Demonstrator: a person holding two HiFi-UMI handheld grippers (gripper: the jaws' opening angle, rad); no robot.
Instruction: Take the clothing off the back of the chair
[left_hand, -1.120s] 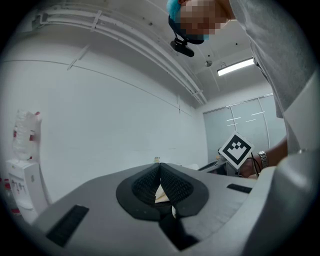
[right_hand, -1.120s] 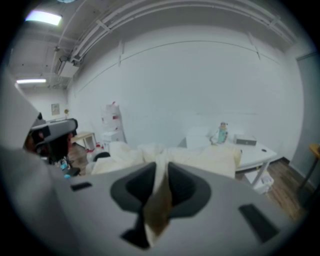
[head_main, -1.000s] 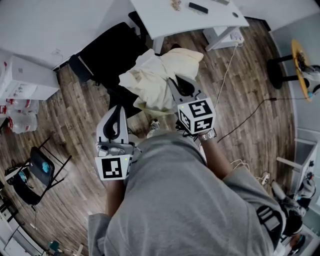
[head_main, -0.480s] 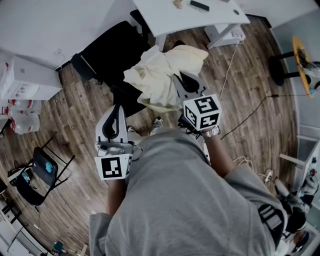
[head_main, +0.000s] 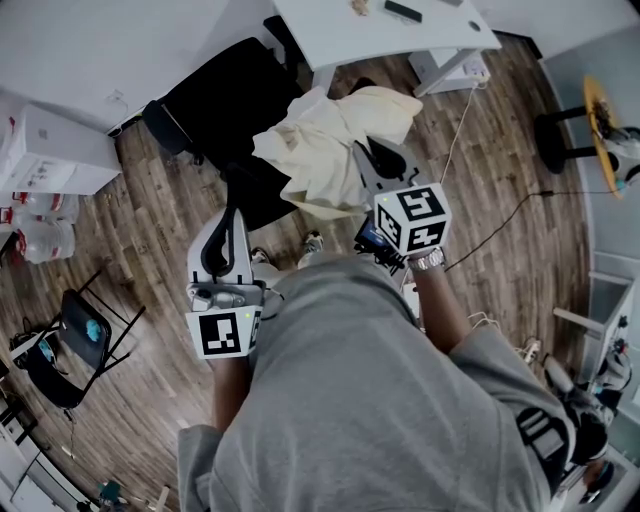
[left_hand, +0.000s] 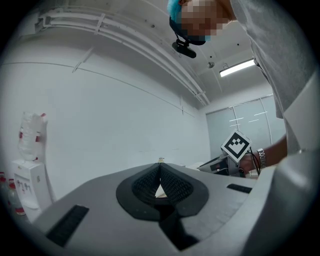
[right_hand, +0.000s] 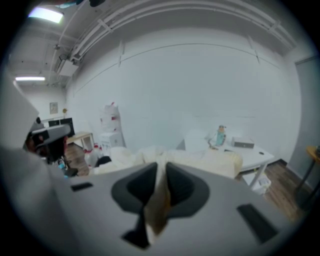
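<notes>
Pinching a fold of the cream clothing (head_main: 320, 150) (soft, light, likely floppy), right hand-held gripper (right_hand: 161, 175) nearly closed on it; left hand-held gripper (left_hand: 160, 175) shut, apparently empty.

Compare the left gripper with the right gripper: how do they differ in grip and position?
The right gripper has its fingers clamped on the cream clothing; the left gripper's fingers are closed on nothing. The right gripper reaches out to the clothing by the black chair; the left gripper sits further back, over wooden floor. Both are grey with a marker cube.
</notes>
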